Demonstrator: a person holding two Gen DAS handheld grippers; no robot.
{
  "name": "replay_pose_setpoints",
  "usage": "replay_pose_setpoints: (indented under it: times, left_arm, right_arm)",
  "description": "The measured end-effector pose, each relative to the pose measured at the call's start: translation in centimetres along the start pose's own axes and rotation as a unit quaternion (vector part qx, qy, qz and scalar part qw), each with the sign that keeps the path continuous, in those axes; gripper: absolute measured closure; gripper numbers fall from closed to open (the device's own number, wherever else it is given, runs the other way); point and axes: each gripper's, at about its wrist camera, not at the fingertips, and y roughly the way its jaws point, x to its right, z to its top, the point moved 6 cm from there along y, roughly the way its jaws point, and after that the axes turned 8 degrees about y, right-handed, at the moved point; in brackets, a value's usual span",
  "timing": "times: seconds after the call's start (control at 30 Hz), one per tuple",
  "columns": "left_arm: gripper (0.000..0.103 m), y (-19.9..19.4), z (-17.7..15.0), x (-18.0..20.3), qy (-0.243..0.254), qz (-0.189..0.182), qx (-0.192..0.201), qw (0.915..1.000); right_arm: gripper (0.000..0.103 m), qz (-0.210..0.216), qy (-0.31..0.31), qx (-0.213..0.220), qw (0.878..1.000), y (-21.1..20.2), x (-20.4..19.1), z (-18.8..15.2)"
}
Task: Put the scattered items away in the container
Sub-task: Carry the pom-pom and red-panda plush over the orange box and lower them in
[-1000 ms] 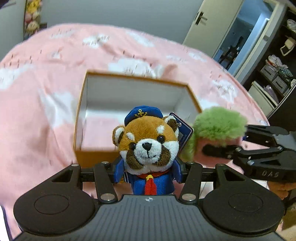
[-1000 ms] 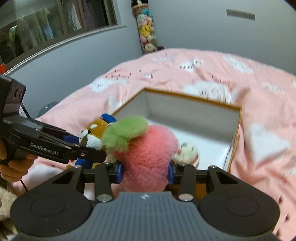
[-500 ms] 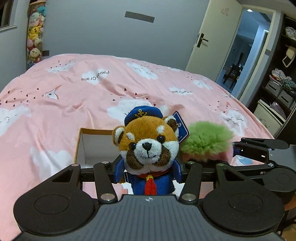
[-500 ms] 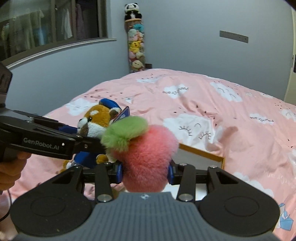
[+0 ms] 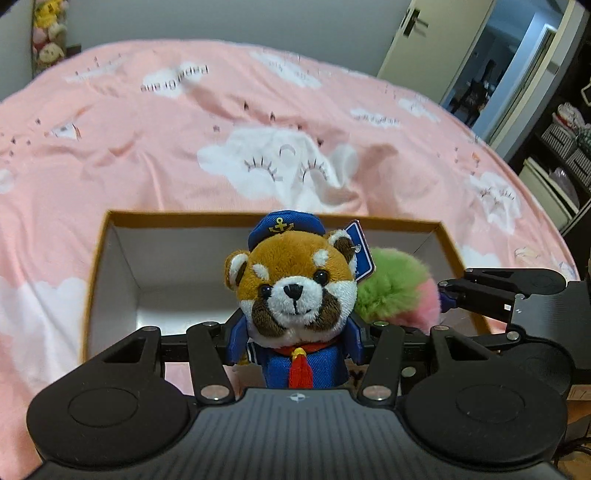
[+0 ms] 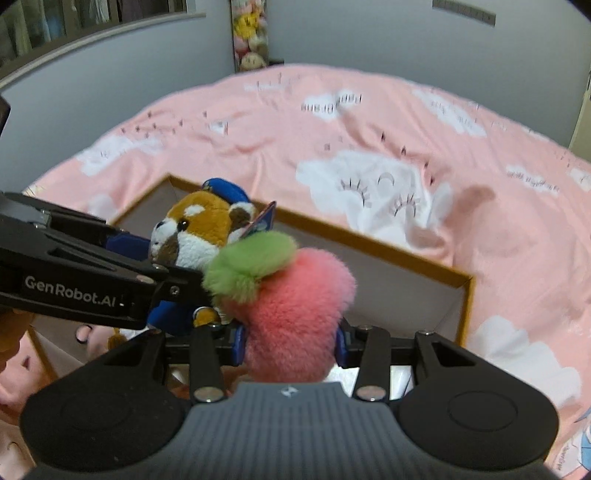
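My left gripper is shut on a red panda plush in a blue sailor cap and suit, held upright over the open box. My right gripper is shut on a fluffy pink peach plush with a green leaf tuft, also over the box. The two toys touch side by side; the peach shows in the left wrist view and the panda in the right wrist view. The box is orange-rimmed with white inside walls.
The box lies on a bed with a pink cloud-print cover. A small pink item lies at the box's near left corner. A door and dark shelves stand at the right, a stack of plush toys against the far wall.
Both grippers have tilted back down from half a second ago, so the open box fills the view again. Both toys stay gripped and side by side.
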Motion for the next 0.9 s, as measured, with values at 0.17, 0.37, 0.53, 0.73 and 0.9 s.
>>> replay_pose_setpoints:
  times: [0.17, 0.37, 0.53, 0.73, 0.9]
  left_arm:
    - [0.043, 2.6, -0.4, -0.6, -0.002, -0.003, -0.033, 0.9995]
    - [0.041, 4.4, -1.1, -1.2, -0.008, -0.01, -0.067, 0.9976]
    - [0.038, 5.0, -1.2, -1.5, -0.014, -0.011, -0.075, 0.997]
    - [0.035, 4.9, -1.4, -1.8, -0.019, -0.012, -0.076, 0.9968]
    - [0.032, 4.6, -1.3, -1.8, -0.021, -0.004, -0.073, 0.9971]
  right_arm:
    - [0.057, -0.004, 0.0, -0.034, 0.999, 2.7, 0.7, -0.5]
    - [0.057, -0.006, -0.002, -0.067, 0.998, 4.7, 1.1, -1.1]
    - [0.055, -0.006, 0.0, -0.075, 0.997, 5.1, 1.2, -1.1]
    - [0.052, -0.012, 0.003, -0.077, 0.997, 5.1, 1.4, -1.0]
    - [0.048, -0.017, 0.005, -0.074, 0.997, 4.8, 1.5, -0.9]
